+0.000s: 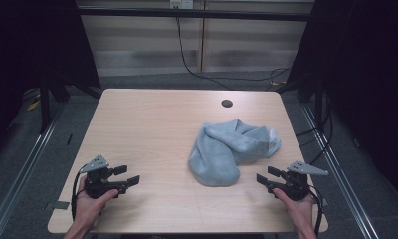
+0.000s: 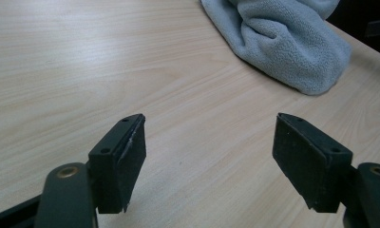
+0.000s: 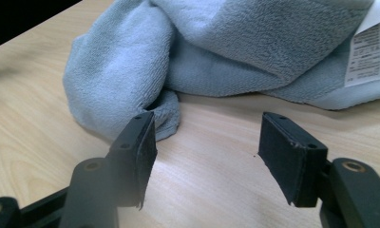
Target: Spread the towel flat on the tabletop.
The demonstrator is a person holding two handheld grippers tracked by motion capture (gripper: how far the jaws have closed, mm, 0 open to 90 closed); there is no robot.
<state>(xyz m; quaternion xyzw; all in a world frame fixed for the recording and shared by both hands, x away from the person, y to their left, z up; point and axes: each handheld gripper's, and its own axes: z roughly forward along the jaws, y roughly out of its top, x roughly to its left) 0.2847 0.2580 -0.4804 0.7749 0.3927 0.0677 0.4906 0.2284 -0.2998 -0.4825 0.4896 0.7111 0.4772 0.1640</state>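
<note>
Two tongs sit nearest, one in each of the person's two hands, at the near corners of one pale wooden surface (image 1: 152, 119). The left tongs (image 1: 128, 175) point inward from the near left; in the left gripper view the jaws stand wide apart with bare wood between them, gripping and touching nothing. The right tongs (image 1: 267, 176) point inward from the near right; in the right gripper view the jaws likewise stand wide apart, with nothing between the pads. From that view the left jaw tip overlaps the near fold of the cloth, though whether it touches cannot be told; from above, a gap of wood shows between the tongs and the cloth.

Farther in lies one towel (image 1: 232, 149), grey-blue and fleecy, bunched into a crumpled heap right of the middle of the surface, near the right tongs and well apart from the left tongs. It shows in the left gripper view at the upper right (image 2: 292, 47) and across the top of the right gripper view (image 3: 216, 52).

One white label (image 3: 367, 54) is sewn at the towel's far edge; it bears printed lines, too small to read.

Beyond the towel, one dark round hole (image 1: 227, 103) sits near the far edge of the surface.
</note>
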